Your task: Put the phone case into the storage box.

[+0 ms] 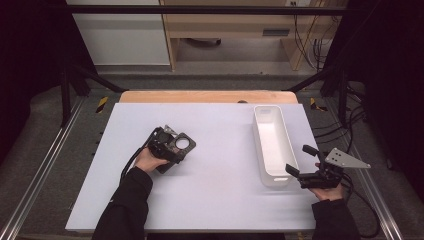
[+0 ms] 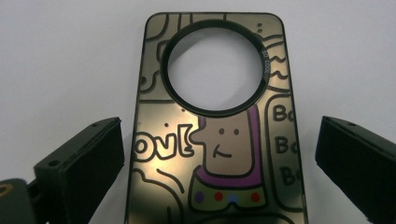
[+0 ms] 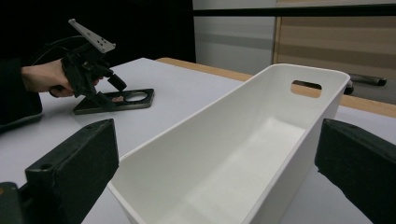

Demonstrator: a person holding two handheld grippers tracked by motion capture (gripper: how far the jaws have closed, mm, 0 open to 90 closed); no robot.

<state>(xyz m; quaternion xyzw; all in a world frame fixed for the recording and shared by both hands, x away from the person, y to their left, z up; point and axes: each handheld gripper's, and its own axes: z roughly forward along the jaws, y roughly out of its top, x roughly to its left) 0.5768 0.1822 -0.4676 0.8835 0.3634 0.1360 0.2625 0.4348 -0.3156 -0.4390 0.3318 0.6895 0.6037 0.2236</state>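
White table [image 1: 210, 200]; left tongs [image 2: 219, 154] spread astride phone case [image 2: 215, 140]; right tongs [image 3: 215, 172] spread, level, facing bin [image 3: 261, 140].

The phone case [image 2: 219, 140] was glossy bronze-brown with black doodle outlines, white lettering at nine o'clock, and a tan figure edged in purple with red and blue dots, while the bin [image 3: 243, 154] was plain white and the tabletop [image 1: 210, 200] pale lavender-grey.

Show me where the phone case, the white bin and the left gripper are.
phone case [image 2: 224, 154]: left gripper view, on the printed cartoon figure.
white bin [image 3: 299, 126]: right gripper view, on its far inner wall.
left gripper [image 2: 219, 163]: left gripper view, midway between its open jaws.
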